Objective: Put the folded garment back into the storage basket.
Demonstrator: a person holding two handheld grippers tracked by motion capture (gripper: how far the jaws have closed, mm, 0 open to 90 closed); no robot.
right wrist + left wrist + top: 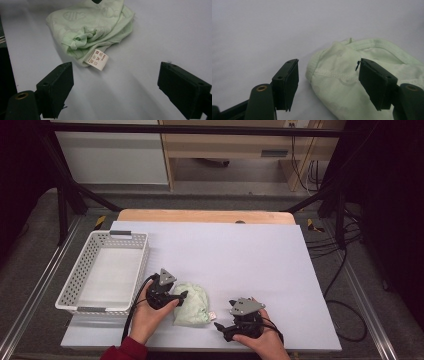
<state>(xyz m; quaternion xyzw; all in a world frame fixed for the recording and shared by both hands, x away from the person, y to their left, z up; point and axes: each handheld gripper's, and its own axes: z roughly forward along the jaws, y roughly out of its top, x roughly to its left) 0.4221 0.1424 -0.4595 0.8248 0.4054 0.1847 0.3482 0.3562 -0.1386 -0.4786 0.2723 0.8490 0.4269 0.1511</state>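
A crumpled pale green cloth (192, 305) lies on the white table sheet (240, 255) near the front, between the two hands. My left gripper (182, 296) reaches it from the left. In the left gripper view the jaws (328, 82) stand open around the hemmed edge of the cloth (342, 62), and the pads do not press on it. My right gripper (222, 329) rests to the right of the cloth, low on the sheet. Its jaws (115, 87) are wide open with bare sheet between them. Just ahead of them lies the cloth (90, 27) with its white label (96, 59).
A white perforated basket (75, 275) stands at the left of the table, close beside my left hand. The white sheet stretches back and to the right. Black frame bars and cables run around the table's edges.
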